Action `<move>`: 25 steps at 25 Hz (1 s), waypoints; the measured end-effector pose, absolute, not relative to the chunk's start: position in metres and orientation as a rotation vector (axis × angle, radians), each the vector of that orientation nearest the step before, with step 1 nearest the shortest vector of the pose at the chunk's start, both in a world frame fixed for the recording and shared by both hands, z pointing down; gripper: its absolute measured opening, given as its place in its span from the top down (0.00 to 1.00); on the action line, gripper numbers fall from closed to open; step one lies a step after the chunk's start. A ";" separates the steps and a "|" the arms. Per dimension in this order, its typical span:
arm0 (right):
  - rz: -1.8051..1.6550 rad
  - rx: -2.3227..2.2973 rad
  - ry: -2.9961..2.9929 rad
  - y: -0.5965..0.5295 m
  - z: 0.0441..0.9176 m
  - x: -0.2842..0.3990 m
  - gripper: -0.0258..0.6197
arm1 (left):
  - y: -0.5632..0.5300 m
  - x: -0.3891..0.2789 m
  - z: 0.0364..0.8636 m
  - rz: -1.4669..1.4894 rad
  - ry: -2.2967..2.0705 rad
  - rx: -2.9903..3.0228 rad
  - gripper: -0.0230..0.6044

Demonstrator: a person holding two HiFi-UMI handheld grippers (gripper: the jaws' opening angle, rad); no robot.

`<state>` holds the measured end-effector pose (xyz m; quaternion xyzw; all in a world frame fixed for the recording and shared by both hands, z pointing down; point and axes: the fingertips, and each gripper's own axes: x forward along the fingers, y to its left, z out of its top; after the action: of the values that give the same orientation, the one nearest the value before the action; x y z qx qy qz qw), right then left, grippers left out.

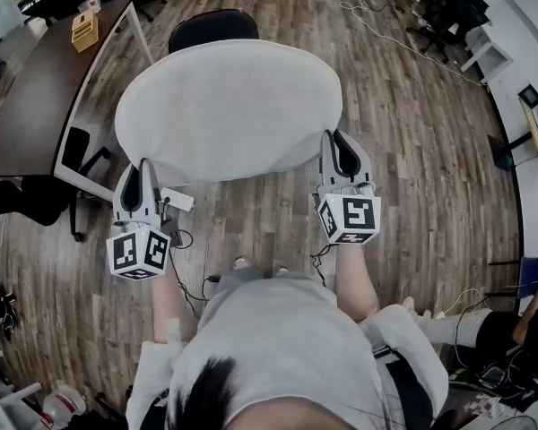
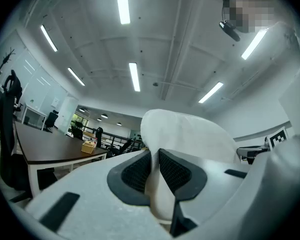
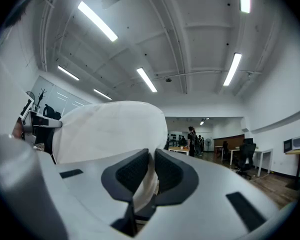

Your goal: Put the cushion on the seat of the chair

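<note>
A large round white cushion [image 1: 229,110] hangs in the air in front of me, held by its near edge. My left gripper [image 1: 146,170] is shut on the cushion's left near edge [image 2: 152,181]. My right gripper [image 1: 338,149] is shut on its right near edge [image 3: 147,176]. Beyond the cushion's far rim shows the dark back of an office chair [image 1: 212,27]; the cushion hides the seat. In both gripper views the cushion [image 3: 107,129] rises up from between the jaws and fills the middle.
A long dark table [image 1: 36,88] with white legs stands at the left, with a yellow box [image 1: 84,30] on it. More chairs and desks [image 1: 448,12] stand at the far right. Cables [image 1: 377,25] trail over the wooden floor. A person [image 3: 192,139] stands far off.
</note>
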<state>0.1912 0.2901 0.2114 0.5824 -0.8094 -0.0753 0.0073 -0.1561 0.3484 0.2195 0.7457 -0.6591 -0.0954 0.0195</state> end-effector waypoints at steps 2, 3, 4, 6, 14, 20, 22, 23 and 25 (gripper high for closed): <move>-0.237 1.824 -2.525 0.287 0.212 0.188 0.90 | 0.344 -0.159 0.220 -0.298 -2.042 2.317 0.88; -0.237 1.827 -2.522 0.285 0.212 0.187 0.90 | 0.342 -0.161 0.221 -0.299 -2.039 2.318 0.88; -0.236 1.831 -2.520 0.283 0.213 0.185 0.90 | 0.339 -0.162 0.222 -0.301 -2.037 2.320 0.88; -0.226 1.845 -2.522 0.280 0.214 0.182 0.90 | 0.335 -0.166 0.224 -0.306 -2.030 2.323 0.88; -0.238 1.866 -2.515 0.266 0.214 0.163 0.90 | 0.315 -0.186 0.226 -0.327 -2.008 2.343 0.88; -0.227 1.877 -2.495 0.246 0.217 0.164 0.90 | 0.293 -0.185 0.228 -0.329 -1.997 2.350 0.88; -0.226 1.879 -2.496 0.234 0.218 0.164 0.90 | 0.281 -0.185 0.229 -0.331 -1.996 2.349 0.88; -0.224 1.879 -2.496 0.227 0.219 0.164 0.90 | 0.275 -0.185 0.230 -0.331 -1.996 2.348 0.88; -0.218 1.876 -2.500 0.211 0.220 0.163 0.90 | 0.261 -0.186 0.231 -0.330 -1.999 2.343 0.88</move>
<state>0.1632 0.2111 0.2199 0.5989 -0.7978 -0.0696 0.0043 -0.1858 0.2615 0.2305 0.7563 -0.6452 -0.1064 0.0218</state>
